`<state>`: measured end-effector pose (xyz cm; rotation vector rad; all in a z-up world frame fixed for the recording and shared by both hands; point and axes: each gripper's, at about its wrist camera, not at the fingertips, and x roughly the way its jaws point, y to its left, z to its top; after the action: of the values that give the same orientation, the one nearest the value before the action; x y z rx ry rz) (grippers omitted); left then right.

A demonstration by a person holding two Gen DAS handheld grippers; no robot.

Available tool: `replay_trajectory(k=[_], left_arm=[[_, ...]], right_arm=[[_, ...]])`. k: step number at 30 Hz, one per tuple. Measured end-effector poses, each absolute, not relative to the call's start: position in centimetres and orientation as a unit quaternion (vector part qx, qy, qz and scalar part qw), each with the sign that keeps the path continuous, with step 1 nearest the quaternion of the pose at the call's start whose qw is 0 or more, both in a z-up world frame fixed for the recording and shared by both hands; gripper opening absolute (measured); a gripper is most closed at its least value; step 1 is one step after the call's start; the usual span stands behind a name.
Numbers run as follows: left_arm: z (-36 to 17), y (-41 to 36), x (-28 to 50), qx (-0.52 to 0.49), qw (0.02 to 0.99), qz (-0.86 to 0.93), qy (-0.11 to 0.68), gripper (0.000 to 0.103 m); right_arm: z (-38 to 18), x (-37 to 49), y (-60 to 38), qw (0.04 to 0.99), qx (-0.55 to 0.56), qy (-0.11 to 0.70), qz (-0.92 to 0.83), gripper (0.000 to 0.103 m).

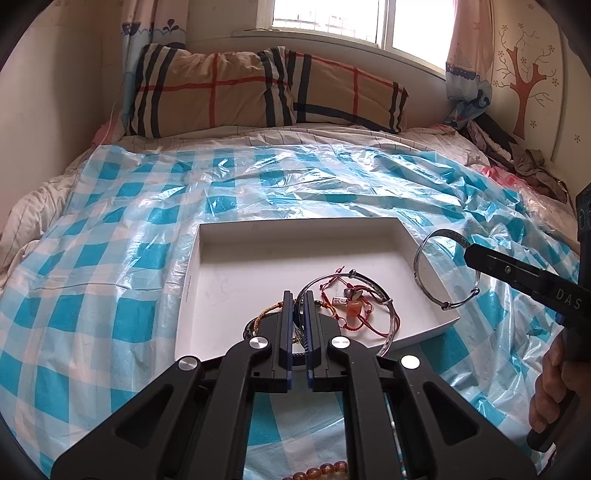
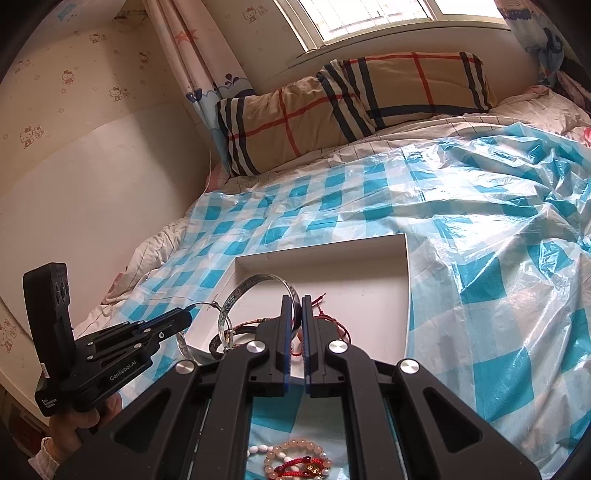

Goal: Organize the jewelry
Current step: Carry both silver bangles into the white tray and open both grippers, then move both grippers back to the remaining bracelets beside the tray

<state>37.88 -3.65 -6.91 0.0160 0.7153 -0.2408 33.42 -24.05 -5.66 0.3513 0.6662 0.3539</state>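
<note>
Holding a silver bangle (image 2: 255, 291) in my right gripper (image 2: 296, 301), jaws pinched nearly together on its rim, lifted over the near right corner of the white tray (image 1: 207, 236); in the left view the same bangle hangs off the right gripper's tips at the tray's right edge. My left gripper (image 1: 297, 297) sits low over the tray's near edge, fingers almost closed with a narrow gap, and a dark band seems caught between them, but I cannot tell if it truly grips. Just ahead of its tips lies a tangle: red cord bracelets (image 1: 354, 295) with small charms, a thin metal bangle and a braided cord, all in the tray's near half; the far half is bare white. Beaded bracelets (image 2: 295, 458) lie outside the tray, under the right gripper, on the sheet. Surface is a crinkled blue-and-white checked plastic sheet (image 1: 110, 229) spread on a bed. Plaid pillows (image 1: 229, 88) rest against the far wall under a bright window (image 1: 332, 18); curtains either side.
</note>
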Motion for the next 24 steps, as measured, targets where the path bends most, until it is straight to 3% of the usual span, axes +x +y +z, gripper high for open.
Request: replay_trajectory(k=[6,7,8,10,24], left_arm=[[-8.0,-3.9,39.2,0.0,0.926,-0.117,0.359,0.005],[-8.3,-3.8,39.6,0.0,0.925,-0.115,0.363,0.005],[-8.7,-3.9,40.1,0.001,0.923,-0.109,0.368,0.006],[-9.2,-3.8,40.9,0.0,0.922,-0.101,0.374,0.007],[-8.0,-2.1,37.4,-0.002,0.921,-0.099,0.378,0.01]], right_arm=[[-6.8,34.8,-23.9,0.915,0.17,0.329,0.159,0.006],[-7.2,35.3,-23.9,0.914,0.168,0.336,0.152,0.01],[-7.6,35.7,-24.0,0.914,0.168,0.339,0.145,0.025],[-8.3,36.1,-24.2,0.912,0.17,0.346,0.136,0.032],[-6.9,30.6,-25.9,0.911,0.161,0.352,0.14,0.032]])
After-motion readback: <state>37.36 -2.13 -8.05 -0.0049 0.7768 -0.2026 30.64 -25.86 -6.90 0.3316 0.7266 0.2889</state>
